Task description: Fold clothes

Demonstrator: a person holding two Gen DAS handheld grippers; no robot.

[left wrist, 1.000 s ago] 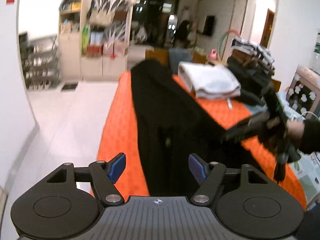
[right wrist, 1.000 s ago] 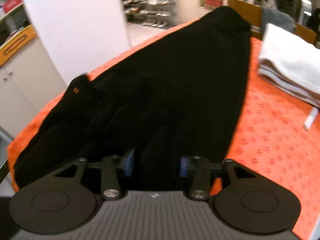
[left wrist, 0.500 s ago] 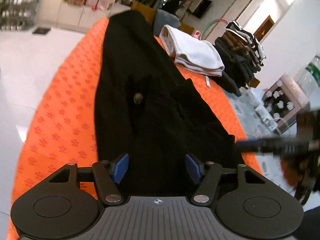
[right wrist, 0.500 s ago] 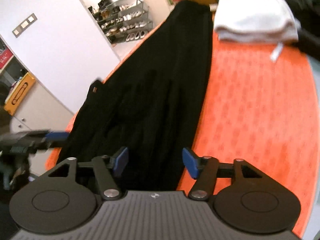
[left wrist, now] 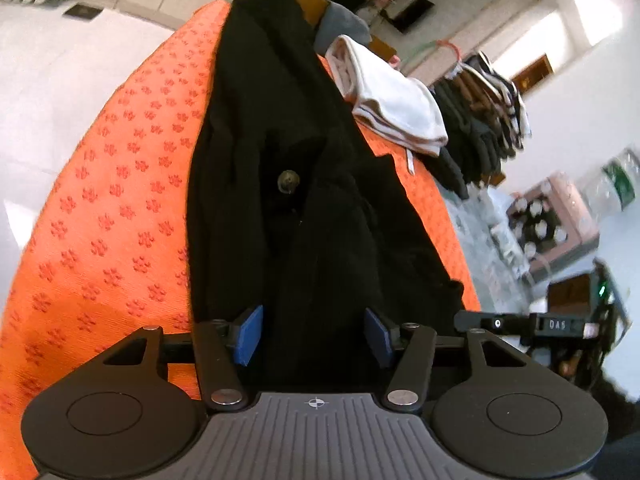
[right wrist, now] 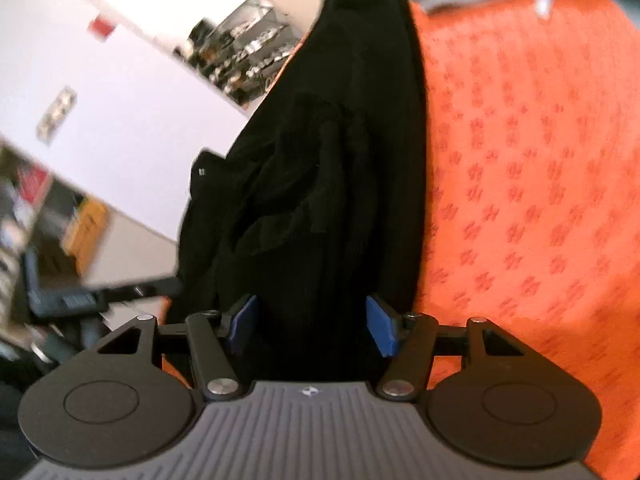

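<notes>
White lettering reading roughly "DAS" is showing on the right tongs (left wrist: 560, 324) in the left wrist view; nothing else is resolving legibly.

Both hand-held grippers dropped closer to the near end of the black garment (left wrist: 304, 184) on the orange bench (left wrist: 104, 216); left hand-held gripper (left wrist: 312, 334) jaws narrowing, right hand-held gripper (right wrist: 310, 326) widened then eased in; fabric between both jaw pairs, ungripped

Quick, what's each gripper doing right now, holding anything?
Left gripper: open, just been closing, black garment between the jaws, not pinched.
Right gripper: open over the same garment, nothing gripped.
</notes>
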